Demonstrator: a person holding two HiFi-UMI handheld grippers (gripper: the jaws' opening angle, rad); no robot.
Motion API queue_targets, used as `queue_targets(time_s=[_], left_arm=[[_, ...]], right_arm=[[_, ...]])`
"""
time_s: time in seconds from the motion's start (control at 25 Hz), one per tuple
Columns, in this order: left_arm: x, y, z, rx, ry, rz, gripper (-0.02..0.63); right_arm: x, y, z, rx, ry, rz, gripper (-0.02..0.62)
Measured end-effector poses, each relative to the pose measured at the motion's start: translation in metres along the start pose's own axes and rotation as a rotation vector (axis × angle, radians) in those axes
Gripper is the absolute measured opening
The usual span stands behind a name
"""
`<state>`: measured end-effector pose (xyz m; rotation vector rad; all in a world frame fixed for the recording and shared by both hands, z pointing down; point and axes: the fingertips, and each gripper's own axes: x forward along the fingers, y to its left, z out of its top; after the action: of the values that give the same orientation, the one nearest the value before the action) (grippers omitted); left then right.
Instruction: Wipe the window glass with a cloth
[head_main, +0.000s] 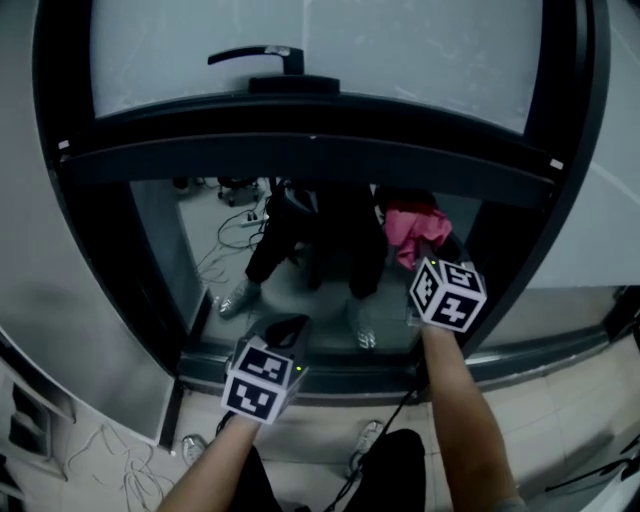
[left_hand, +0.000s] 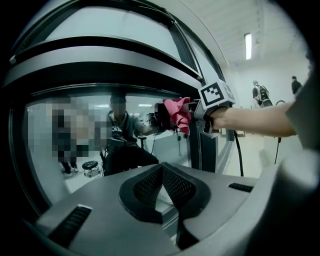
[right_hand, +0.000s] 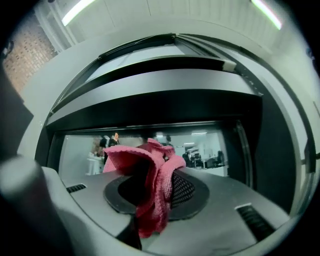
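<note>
Dark-framed window glass (head_main: 215, 230) fills the background, its lower pane mirroring a seated figure and loose cables on the floor, so that what lies behind the pane is hard to separate from what is reflected. A pink cloth (head_main: 415, 228) is held up at the upper right corner of this lower pane, close to the dark frame post (head_main: 520, 240); whether the fabric actually touches the glass cannot be told from any view. The cloth is pinched between the jaws of the right gripper (head_main: 425, 255), and in the right gripper view its bunched folds cover most of the left pad, while the mesh of the right pad is partly seen. A bare forearm (head_main: 462, 400) behind this gripper is cut off at the bottom edge of the head view. The left gripper (head_main: 285, 330) is held lower, near the pane's bottom edge, with its jaws pressed together and nothing between them. Above the dark crossbar, a pale upper pane (head_main: 400, 45) carries a black handle (head_main: 262, 56); its top is cropped away.
</note>
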<state>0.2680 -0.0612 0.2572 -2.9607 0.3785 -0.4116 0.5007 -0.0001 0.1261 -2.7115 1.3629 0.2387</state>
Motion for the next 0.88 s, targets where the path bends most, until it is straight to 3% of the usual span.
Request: queue_targets(time_s=[0.36, 0.6, 0.88], left_arm=[[0.029, -0.035, -0.001, 0.03, 0.013, -0.071, 0.006], [0.048, -0.056, -0.006, 0.034, 0.026, -0.12, 0.006], [0.065, -0.059, -0.033, 0.013, 0.067, -0.147, 0.005]], right_arm=[[-0.025, -0.117, -0.015, 0.091, -0.012, -0.283, 0.1], [-0.038, -0.151, -0.033, 0.172, -0.029, -0.409, 0.1], [-0.049, -0.168, -0.089, 0.261, 0.026, -0.479, 0.1]])
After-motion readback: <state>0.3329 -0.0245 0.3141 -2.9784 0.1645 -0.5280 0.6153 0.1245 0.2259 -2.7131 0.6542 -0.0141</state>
